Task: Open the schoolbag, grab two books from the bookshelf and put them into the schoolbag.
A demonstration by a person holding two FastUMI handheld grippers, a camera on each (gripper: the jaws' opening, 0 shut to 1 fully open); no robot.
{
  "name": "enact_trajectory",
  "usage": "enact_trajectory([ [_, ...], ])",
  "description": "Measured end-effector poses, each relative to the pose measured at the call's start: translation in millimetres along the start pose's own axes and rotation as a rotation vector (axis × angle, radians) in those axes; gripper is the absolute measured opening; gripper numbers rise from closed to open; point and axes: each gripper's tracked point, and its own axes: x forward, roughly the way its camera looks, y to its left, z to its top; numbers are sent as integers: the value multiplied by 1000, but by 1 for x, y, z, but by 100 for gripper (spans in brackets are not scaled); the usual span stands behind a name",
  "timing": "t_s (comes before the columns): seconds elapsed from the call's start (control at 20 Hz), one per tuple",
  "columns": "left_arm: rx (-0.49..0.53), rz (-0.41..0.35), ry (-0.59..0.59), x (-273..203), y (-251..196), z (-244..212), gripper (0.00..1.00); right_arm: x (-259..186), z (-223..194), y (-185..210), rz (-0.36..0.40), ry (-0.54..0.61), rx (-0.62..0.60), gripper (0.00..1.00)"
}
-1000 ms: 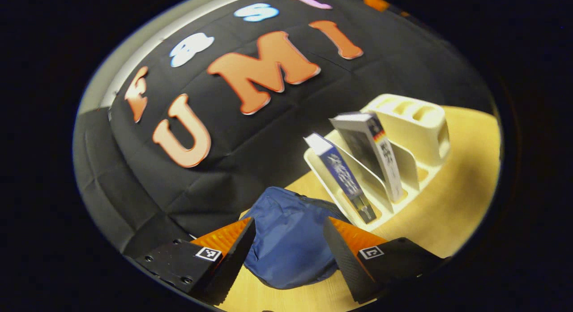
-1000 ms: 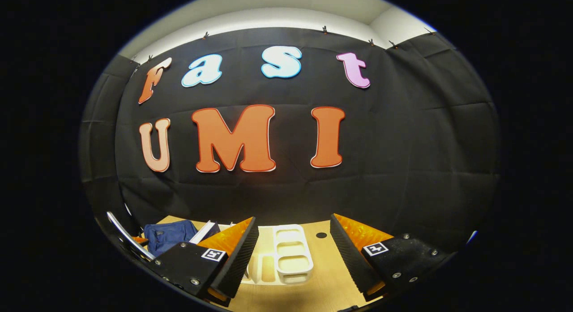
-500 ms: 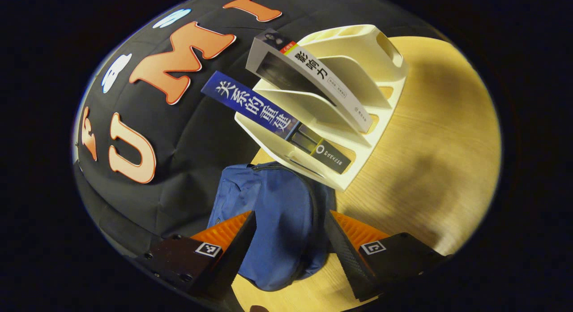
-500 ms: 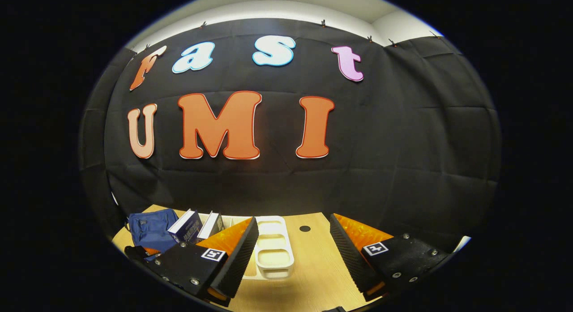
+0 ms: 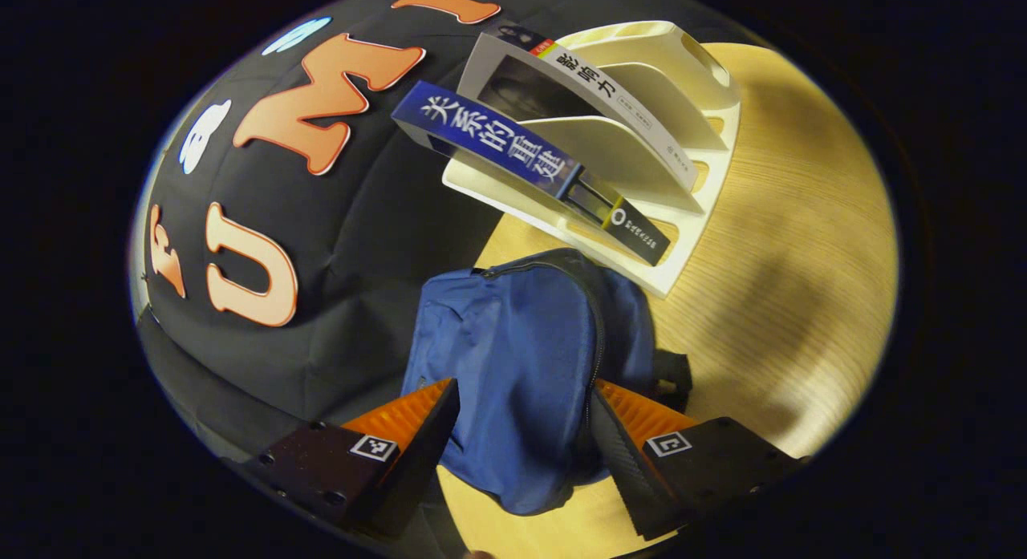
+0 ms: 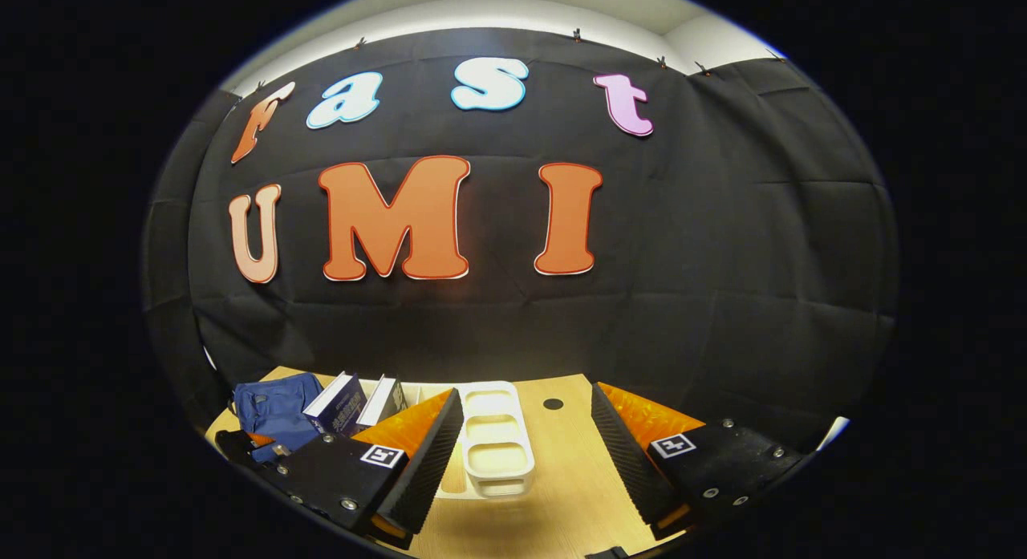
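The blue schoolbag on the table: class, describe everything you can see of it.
The schoolbag is a small dark-blue fabric bag lying flat on the wooden table, its zip curving round the top edge and appearing closed. A dark strap end sticks out at one side. The white bookshelf stands right beside it. The left gripper hovers open above it, not gripping.

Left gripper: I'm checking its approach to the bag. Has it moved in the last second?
Yes. The left gripper has tipped down and closed in on the schoolbag, which now looms larger below the bookshelf.
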Motion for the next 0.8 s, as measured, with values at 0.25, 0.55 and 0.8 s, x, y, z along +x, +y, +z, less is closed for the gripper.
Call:
enact_trajectory([
  [0.25, -22, -98, 98, 28, -21, -24, 95, -1, -8, 0, 5, 24, 23, 95],
  [0.55, -15, -88, 149, 30, -20, -25, 9, -2, -4, -10, -21, 13, 16, 95],
  [0.8, -2, -117, 160, 22, -10, -26, 3, -1, -3, 4, 16, 11, 15, 95],
])
